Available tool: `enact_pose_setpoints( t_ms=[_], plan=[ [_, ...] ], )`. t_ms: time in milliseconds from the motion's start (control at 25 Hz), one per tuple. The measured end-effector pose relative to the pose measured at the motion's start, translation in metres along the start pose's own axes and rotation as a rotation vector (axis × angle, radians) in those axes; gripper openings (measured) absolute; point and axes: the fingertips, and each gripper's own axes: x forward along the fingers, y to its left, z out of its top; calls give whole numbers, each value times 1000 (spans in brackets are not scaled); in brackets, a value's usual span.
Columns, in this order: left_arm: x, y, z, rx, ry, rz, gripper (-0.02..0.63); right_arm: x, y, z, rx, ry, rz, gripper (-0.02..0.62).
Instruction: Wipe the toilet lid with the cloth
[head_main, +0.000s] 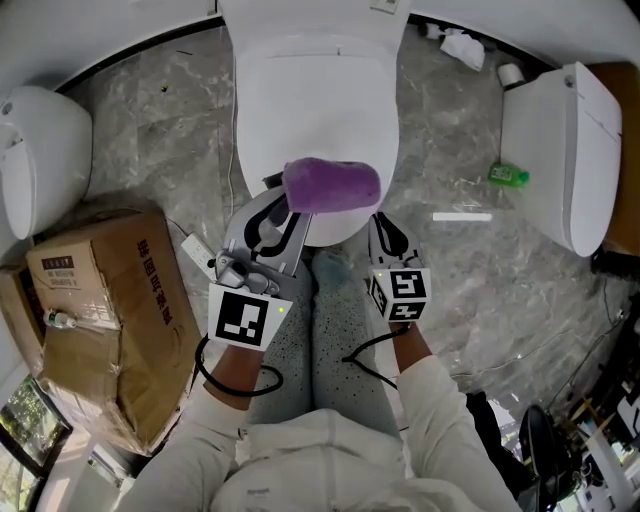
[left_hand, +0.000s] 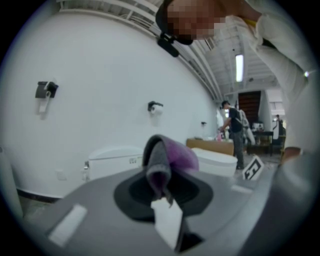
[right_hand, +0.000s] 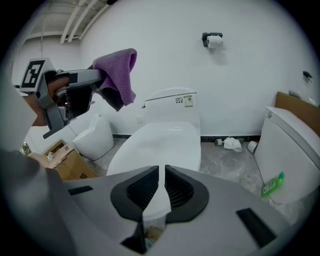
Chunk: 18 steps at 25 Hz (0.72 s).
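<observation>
A white toilet with its lid (head_main: 315, 110) down stands in front of me. In the head view my left gripper (head_main: 292, 208) is shut on a purple cloth (head_main: 332, 186), which hangs bunched over the lid's near edge. The left gripper view shows the cloth (left_hand: 167, 160) pinched between the jaws of the left gripper (left_hand: 161, 192). My right gripper (head_main: 381, 224) is beside it on the right, at the lid's front rim. Its jaws (right_hand: 161, 175) are shut with nothing between them and point down at the lid (right_hand: 160, 142). The cloth (right_hand: 117, 75) is up on the left in this view.
A cardboard box (head_main: 110, 320) sits on the floor at left, with another toilet (head_main: 40, 150) beyond it. A third toilet (head_main: 560, 150) stands at right. A green bottle (head_main: 508, 176), a white strip (head_main: 462, 216) and crumpled paper (head_main: 462, 47) lie on the marble floor.
</observation>
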Motion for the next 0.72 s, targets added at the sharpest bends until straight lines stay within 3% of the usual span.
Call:
enact_pose_setpoints(
  t_ms=[120,720],
  plan=[
    [0,-4,-9,-3,3,-7,57,6,-1,-20,64,28,19,98],
    [5,-11,-30,44,14,-59,57,37,3,-96,335,175,85,186]
  ],
)
